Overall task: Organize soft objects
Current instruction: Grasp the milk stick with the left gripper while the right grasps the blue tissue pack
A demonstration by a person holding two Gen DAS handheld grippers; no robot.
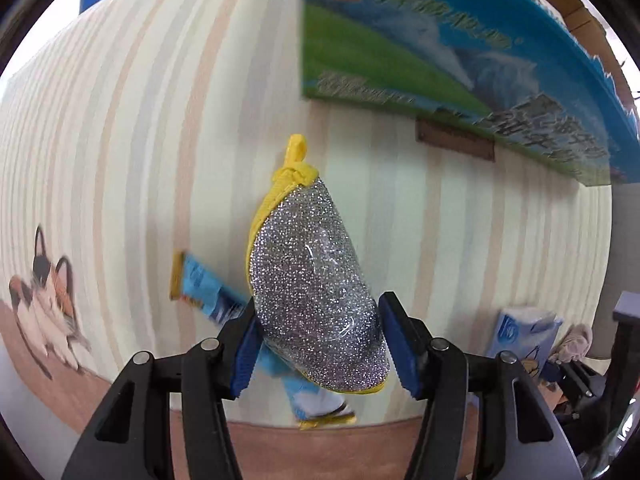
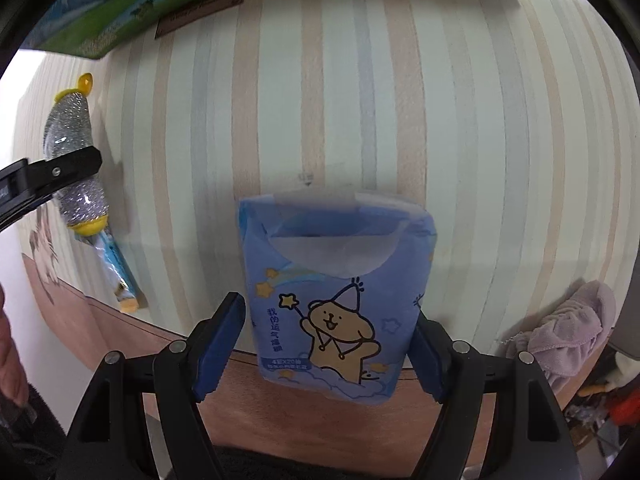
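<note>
A silver glittery scrub sponge (image 1: 308, 280) with yellow trim and a loop sits between my left gripper's (image 1: 320, 344) blue pads, which press on its lower half. The right wrist view shows the same sponge (image 2: 72, 160) pinched at the waist by a black finger (image 2: 60, 170). Beneath it lies a blue wrapped stick (image 1: 204, 284) with yellow ends. My right gripper (image 2: 324, 344) is shut on a blue tissue pack (image 2: 340, 292) with a bear print, held over the table's near edge. In the left wrist view that tissue pack (image 1: 520, 336) shows at the far right.
A striped tablecloth (image 2: 360, 100) with a brown border covers the table. A large green-and-blue printed box (image 1: 440, 60) stands at the far side. A crumpled lilac cloth (image 2: 568, 332) lies at the right edge. A person's hand (image 2: 8, 360) shows at the left.
</note>
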